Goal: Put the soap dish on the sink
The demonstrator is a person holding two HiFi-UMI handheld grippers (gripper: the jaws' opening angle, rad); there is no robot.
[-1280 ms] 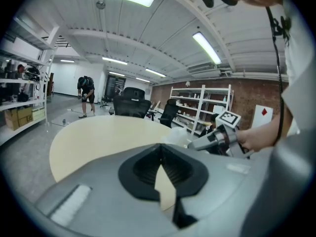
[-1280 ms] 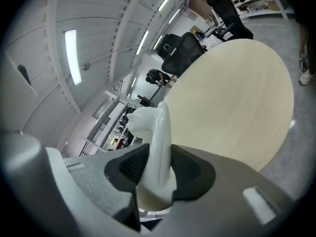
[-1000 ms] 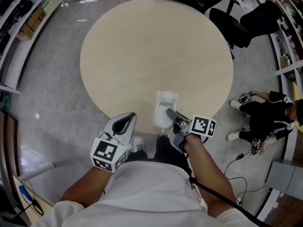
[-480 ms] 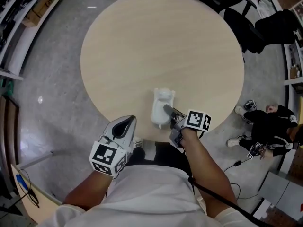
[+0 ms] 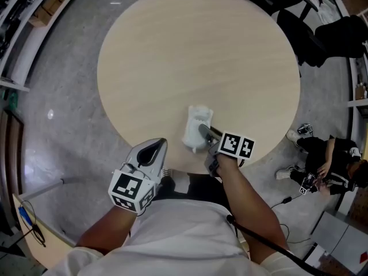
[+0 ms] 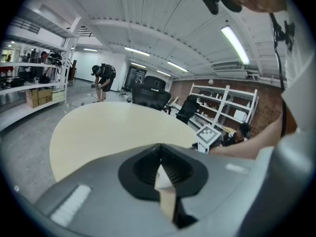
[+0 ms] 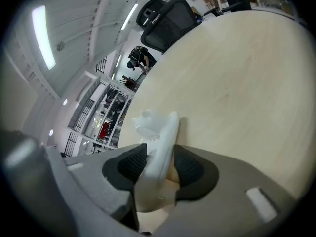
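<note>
Right claw [image 7: 159, 158]: jaws just opening, slack about the rim of the white soap dish [image 5: 195, 124], pads apparently not pressing it. Dish: resting on the round bench [image 5: 195, 50], lower centre of the head view, near the bench edge. Left claw [image 6: 159, 174]: closed, empty, lower left. No sink visible; judged a release onto the bench.

No word, number or brand name can be read anywhere. The only printed signs are black-and-white square code patterns on the marker cube [image 5: 131, 188] of the left tool [image 5: 155, 147] and the marker cube [image 5: 237, 146] of the right tool [image 5: 202, 133].
</note>
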